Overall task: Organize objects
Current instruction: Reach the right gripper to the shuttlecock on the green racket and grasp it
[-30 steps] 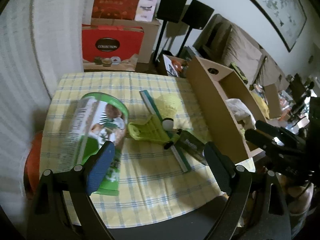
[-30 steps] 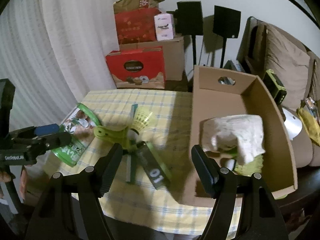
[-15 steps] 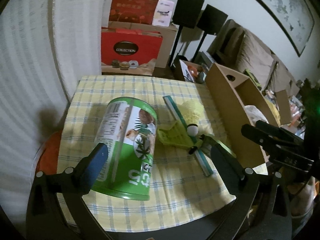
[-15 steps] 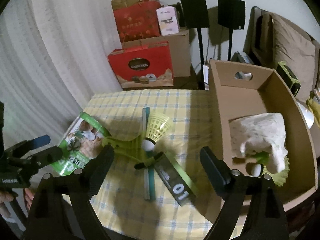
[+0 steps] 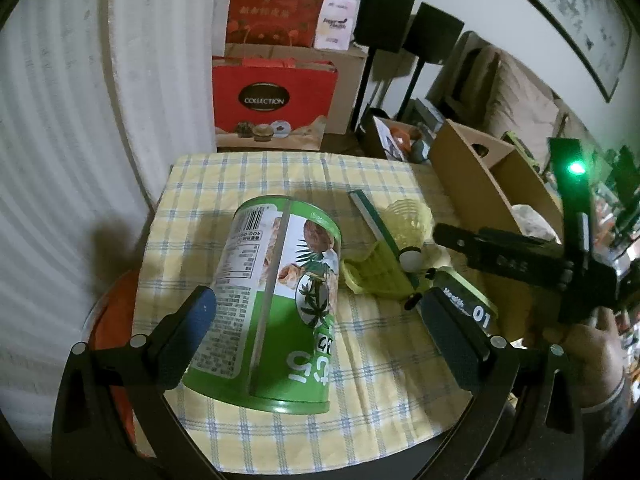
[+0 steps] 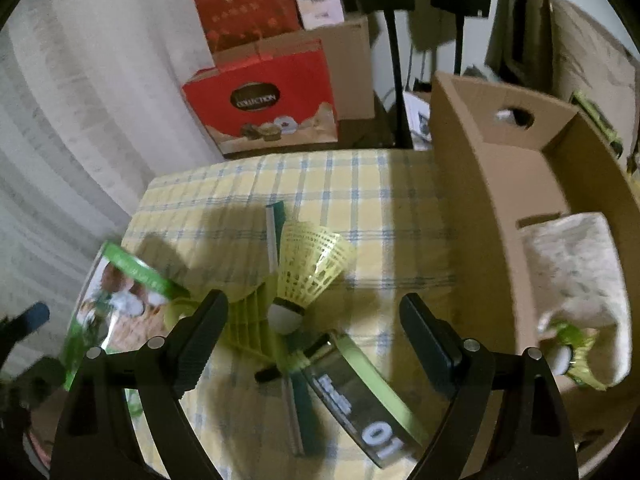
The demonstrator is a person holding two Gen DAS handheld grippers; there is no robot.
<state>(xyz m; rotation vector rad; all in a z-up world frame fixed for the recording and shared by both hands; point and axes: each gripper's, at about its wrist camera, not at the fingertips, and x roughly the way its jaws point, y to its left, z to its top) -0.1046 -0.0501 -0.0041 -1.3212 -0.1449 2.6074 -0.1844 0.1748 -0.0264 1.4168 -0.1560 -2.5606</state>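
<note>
Left gripper (image 5: 316, 332) advanced over can (image 5: 276, 300); can lies lengthwise between wide jaws.

A big green can (image 5: 276, 300) lies on its side on the yellow checked cloth. It has pictures of coconuts and a palm tree on its label. Just beside it lies a yellow-green plastic clip (image 5: 376, 270). A yellow shuttlecock (image 6: 308, 268) with a white round tip lies on the clip. A long green strip (image 5: 374, 222) lies under them. A dark card with "01" (image 6: 362, 396) sits tilted close by. A brown cardboard box (image 6: 516, 208) stands at the cloth's edge. Inside it are a white crumpled bag (image 6: 576, 276) and another shuttlecock (image 6: 572, 356).
</note>
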